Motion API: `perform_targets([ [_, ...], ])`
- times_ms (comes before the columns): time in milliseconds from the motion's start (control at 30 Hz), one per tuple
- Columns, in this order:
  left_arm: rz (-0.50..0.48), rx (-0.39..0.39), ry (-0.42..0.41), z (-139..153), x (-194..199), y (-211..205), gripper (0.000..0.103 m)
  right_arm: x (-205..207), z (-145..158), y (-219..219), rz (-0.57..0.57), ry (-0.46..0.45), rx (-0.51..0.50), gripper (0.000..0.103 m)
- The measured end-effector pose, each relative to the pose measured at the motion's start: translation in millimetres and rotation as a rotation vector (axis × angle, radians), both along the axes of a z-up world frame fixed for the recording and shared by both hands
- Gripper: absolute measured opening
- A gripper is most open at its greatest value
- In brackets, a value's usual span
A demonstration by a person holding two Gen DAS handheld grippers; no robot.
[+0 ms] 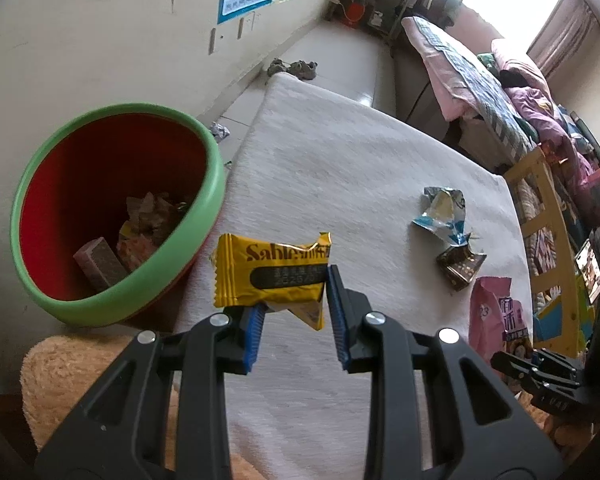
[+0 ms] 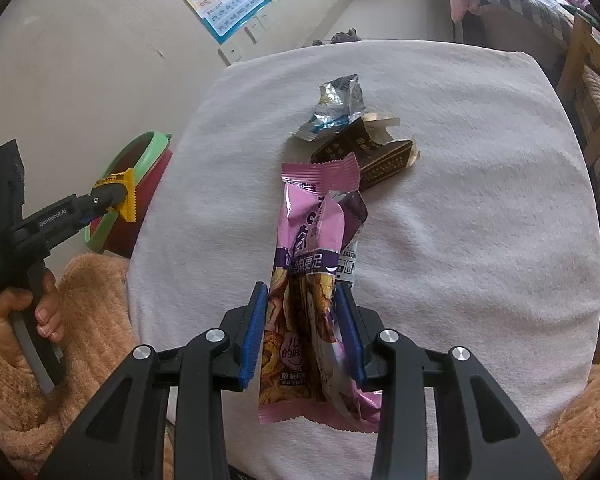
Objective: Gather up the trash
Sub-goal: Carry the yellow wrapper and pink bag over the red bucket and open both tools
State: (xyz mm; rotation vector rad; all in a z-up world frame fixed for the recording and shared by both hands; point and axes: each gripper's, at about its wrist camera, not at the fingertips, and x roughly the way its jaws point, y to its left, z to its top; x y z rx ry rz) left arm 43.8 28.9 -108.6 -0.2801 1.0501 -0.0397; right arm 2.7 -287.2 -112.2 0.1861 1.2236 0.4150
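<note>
My left gripper is shut on a yellow Sable wrapper and holds it above the white cloth, just right of the green-rimmed red bin; the wrapper also shows in the right wrist view. The bin holds several scraps. My right gripper has its jaws on both sides of a pink snack wrapper that lies on the cloth; contact is unclear. A silver-blue wrapper and a dark brown wrapper lie beyond it.
The white cloth covers the table. A crumpled foil scrap lies on the floor behind the bin. A bed and a yellow wooden frame stand to the right. A wall with posters is on the left.
</note>
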Motion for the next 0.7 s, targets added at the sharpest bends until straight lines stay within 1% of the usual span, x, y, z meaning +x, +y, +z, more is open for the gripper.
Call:
perform_targets([
  [200,0.032,-0.006,-0.003,0,-4,13,0.028,7,12,20,0.047,-0.035,-0.011,0.034],
  [533,0.075,-0.005,-0.018,5,-10,32,0.028,25,31,66,0.129,-0.089,0.006,0.034],
  [700,0.103,-0.002,-0.026,7,-13,44,0.028,30,41,82,0.153,-0.116,0.017,0.035],
])
